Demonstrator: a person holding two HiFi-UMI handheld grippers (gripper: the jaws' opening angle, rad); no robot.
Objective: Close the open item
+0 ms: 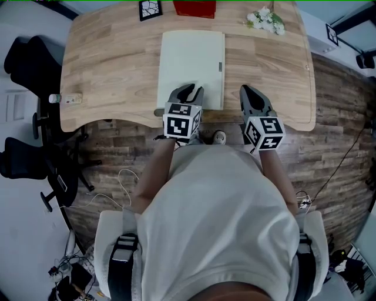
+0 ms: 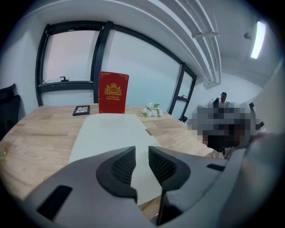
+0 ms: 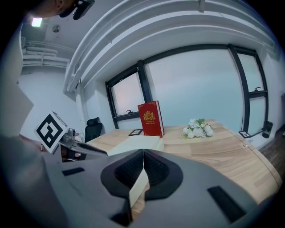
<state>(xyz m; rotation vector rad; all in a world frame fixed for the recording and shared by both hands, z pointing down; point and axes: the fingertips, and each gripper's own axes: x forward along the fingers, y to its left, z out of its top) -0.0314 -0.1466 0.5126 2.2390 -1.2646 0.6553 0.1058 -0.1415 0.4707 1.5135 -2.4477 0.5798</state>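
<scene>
A large flat cream case [image 1: 191, 64] lies shut on the wooden table [image 1: 106, 64], with a small clasp [image 1: 221, 66] on its right edge. My left gripper [image 1: 189, 89] hovers over the case's near edge. Its jaws stand apart with nothing between them, and in the left gripper view [image 2: 141, 153] the cream lid [image 2: 111, 131] shows through the gap. My right gripper [image 1: 249, 91] is over the table's front edge, just right of the case and apart from it. In the right gripper view [image 3: 143, 153] its pads meet and hold nothing, with the case [image 3: 136, 142] ahead to the left.
A red book [image 1: 194, 7] stands upright at the table's far edge, with a small framed picture [image 1: 150, 8] to its left and white flowers [image 1: 265, 20] to its right. A small bottle [image 1: 63, 99] lies at the table's left edge. Black office chairs [image 1: 29, 59] stand left of the table.
</scene>
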